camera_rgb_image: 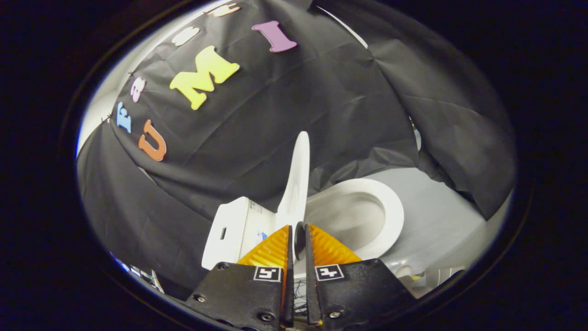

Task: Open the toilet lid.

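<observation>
The white toilet lid stands raised, seen edge-on, between the tank and the open bowl with its seat ring. The lid's near edge runs down into the narrow gap between my two fingers. My gripper is shut on that edge, one finger on the tank side and the other on the bowl side. The lid's far end rises well beyond the fingertips against the black cloth.
Black cloth walls hang close behind and beside the toilet. A grey floor lies beyond the bowl. Some small clutter sits low beside the tank.
</observation>
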Demonstrator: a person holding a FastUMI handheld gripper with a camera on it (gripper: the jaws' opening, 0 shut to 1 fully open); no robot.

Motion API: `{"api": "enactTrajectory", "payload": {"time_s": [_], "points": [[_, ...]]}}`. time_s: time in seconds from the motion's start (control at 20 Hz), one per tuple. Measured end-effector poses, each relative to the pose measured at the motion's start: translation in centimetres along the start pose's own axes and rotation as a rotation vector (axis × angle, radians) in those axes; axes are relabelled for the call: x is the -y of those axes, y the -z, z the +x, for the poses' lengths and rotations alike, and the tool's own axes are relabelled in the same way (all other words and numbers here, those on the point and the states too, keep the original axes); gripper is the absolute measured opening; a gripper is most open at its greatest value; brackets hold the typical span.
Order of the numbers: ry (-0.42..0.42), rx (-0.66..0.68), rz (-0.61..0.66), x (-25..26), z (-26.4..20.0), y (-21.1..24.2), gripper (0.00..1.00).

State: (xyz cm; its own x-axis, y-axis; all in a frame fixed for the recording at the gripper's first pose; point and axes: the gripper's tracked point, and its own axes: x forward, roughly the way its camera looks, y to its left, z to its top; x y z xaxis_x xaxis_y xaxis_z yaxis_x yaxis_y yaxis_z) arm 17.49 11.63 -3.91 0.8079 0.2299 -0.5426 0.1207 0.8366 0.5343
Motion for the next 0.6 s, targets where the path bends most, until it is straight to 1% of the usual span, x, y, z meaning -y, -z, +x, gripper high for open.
{"api": "enactTrajectory", "payload": {"time_s": [0.1,0.35,0.6], "points": [[0.007,0.003,-0.02,-1.4,0.1,0.2,0.14],[-0.018,0.006,-0.028,-4.9,-0.3,0.2,0.15],[-0.024,0.011,-0.116,-9.0,-0.3,0.6,0.17]]}}
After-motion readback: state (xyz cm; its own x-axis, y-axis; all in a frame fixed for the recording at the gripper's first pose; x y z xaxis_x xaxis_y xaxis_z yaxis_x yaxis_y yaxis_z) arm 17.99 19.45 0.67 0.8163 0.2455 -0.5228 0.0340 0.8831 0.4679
